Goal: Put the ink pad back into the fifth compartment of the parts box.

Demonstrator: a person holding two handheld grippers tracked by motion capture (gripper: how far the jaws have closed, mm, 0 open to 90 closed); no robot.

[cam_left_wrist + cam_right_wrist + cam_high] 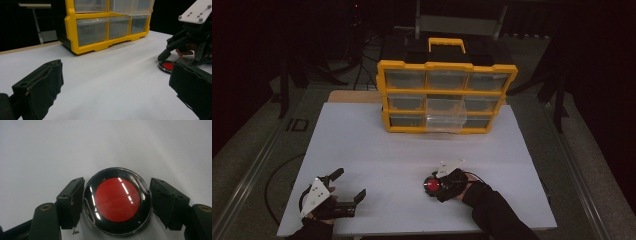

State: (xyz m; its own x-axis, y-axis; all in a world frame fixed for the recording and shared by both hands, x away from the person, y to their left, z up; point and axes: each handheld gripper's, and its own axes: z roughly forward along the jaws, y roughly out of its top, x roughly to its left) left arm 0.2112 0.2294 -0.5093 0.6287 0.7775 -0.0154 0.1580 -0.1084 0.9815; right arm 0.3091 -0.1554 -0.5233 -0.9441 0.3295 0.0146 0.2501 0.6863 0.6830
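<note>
A round black disc with a red centre (432, 185) lies flat on the white table top (412, 145), near its front right. My right gripper (430, 188) points left and down, its jaws pressed against both sides of the disc (117, 200); the right gripper (117, 197) appears shut on it. My left gripper (351, 182) rests low at the front left, wide open with nothing between its jaws. The left gripper view shows the left gripper (115, 82) open, with the right gripper (185, 47) over the disc (167, 66) farther off.
A yellow organiser with clear drawers (447, 95) stands upright at the back of the table; one lower middle drawer (444, 119) is pulled out toward me. It also appears in the left gripper view, as the organiser (100, 27). Dark floor and stands surround the table.
</note>
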